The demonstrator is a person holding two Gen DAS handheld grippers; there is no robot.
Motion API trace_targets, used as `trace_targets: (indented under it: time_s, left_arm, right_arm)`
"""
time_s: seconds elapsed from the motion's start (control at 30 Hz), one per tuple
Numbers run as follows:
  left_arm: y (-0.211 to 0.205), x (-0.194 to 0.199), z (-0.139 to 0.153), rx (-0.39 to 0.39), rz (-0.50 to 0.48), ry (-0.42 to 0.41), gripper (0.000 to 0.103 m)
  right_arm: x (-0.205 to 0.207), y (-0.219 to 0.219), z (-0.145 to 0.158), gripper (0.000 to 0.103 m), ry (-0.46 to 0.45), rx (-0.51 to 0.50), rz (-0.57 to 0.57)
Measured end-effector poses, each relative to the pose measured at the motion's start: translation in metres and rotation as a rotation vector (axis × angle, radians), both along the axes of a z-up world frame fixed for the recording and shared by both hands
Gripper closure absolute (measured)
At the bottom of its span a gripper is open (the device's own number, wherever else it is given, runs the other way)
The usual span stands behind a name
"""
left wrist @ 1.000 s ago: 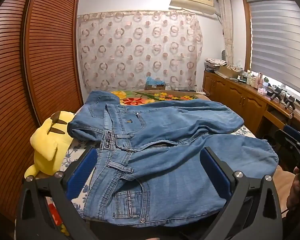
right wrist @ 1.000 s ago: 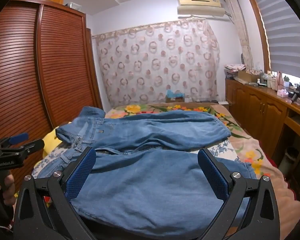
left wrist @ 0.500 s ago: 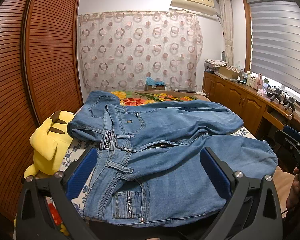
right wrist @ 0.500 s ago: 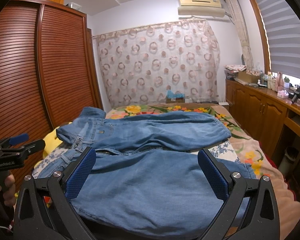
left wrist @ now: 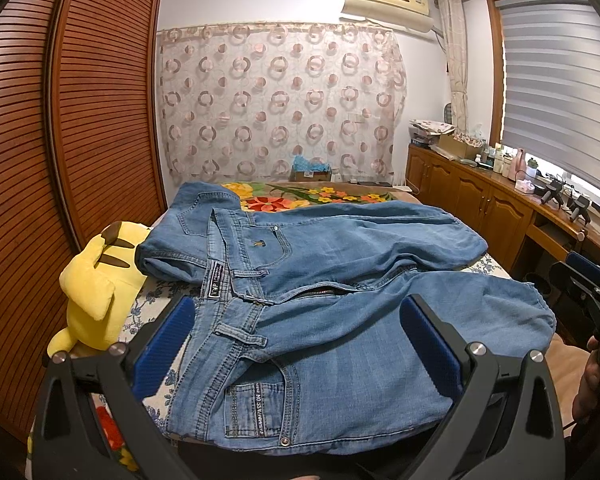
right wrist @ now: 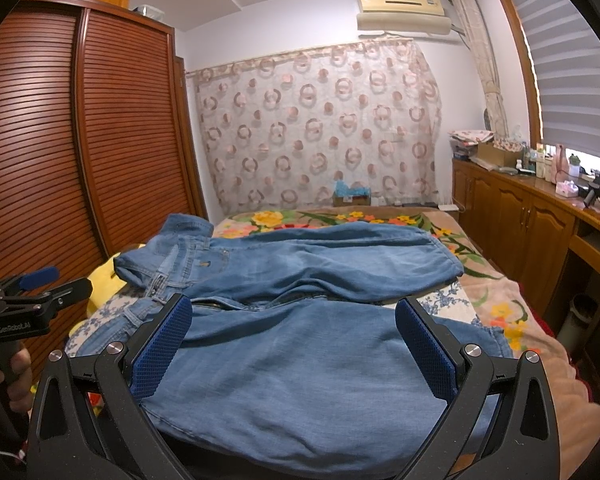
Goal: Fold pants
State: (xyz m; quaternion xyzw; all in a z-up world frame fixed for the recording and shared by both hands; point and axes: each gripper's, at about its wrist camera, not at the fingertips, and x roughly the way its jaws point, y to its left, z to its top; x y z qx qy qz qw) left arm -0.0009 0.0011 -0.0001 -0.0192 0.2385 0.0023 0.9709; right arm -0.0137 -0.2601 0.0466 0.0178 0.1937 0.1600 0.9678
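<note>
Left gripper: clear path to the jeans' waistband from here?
Probably yes. The left gripper hangs open just over the waistband of the jeans, with nothing between; the yellow plush sits off to the side.

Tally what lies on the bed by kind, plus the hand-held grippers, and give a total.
Jeans: 1
Yellow plush toy: 1
Hand-held grippers: 2, left hand-held gripper and right hand-held gripper, both open above the jeans
Total: 4
</note>
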Motion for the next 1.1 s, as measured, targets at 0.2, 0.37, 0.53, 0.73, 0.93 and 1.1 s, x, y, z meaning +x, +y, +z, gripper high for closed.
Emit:
trace_targets:
  time_s: [0.2, 0.37, 0.53, 0.73, 0.93, 1.1]
  left_arm:
    - [0.0002, -0.0002, 0.0, 0.0, 0.0, -0.002, 0.0]
    - [0.0002, -0.0002, 0.0001, -0.002, -0.001, -0.002, 0.0]
    - [0.0002, -0.0003, 0.0, -0.002, -0.001, -0.003, 0.0]
    - [0.0003, -0.0004, 0.0, -0.002, -0.001, -0.003, 0.0]
    - [0.0006, -0.0007, 0.0001, -0.002, -0.001, -0.004, 0.0]
    - [0.0003, -0.0006, 0.0001, -0.003, -0.001, -0.004, 0.0]
  right_arm:
    - [-0.0004, -0.0001, 0.0002, 0.0, 0.0, -0.001, -0.001]
    - [-0.0006, -0.0003, 0.0004, 0.0, -0.001, -0.001, -0.001]
    - [-0.0009, 0.0, 0.001, 0.0, -0.001, 0.0, 0.0]
    - [-0.0011, 0.0003, 0.0015, 0.0, -0.002, -0.001, -0.001]
    - [-0.0015, 0.0002, 0.0019, 0.0, -0.002, 0.0, -0.001]
    - [-0.0017, -0.0003, 0.0015, 0.0, -0.003, -0.001, -0.001]
